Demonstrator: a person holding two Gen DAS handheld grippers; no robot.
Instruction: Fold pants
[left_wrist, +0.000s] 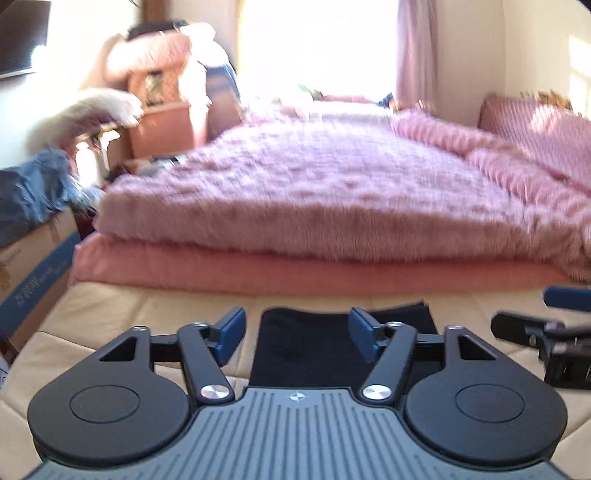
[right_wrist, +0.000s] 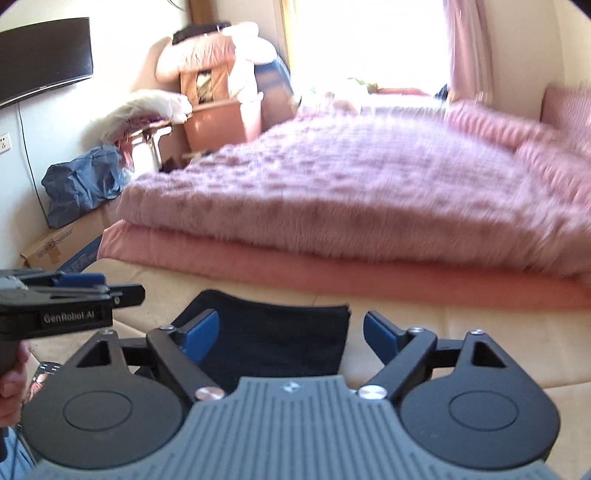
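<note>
The dark navy pants (left_wrist: 303, 343) lie folded into a flat rectangle on the beige padded surface (left_wrist: 110, 317). My left gripper (left_wrist: 297, 338) is open and empty, held above the near part of the pants. My right gripper (right_wrist: 291, 338) is open and empty too, over the pants (right_wrist: 280, 332), its right finger over the bare beige surface (right_wrist: 461, 321). The right gripper shows at the right edge of the left wrist view (left_wrist: 546, 343). The left gripper shows at the left edge of the right wrist view (right_wrist: 74, 295), beside the pants.
A pink furry blanket (left_wrist: 332, 184) over a salmon quilt (left_wrist: 295, 269) lies just behind the pants. Cardboard boxes (left_wrist: 33, 266) with a blue bag (right_wrist: 81, 181) stand at the left. A laden chair (right_wrist: 207, 92) and a bright window stand farther back.
</note>
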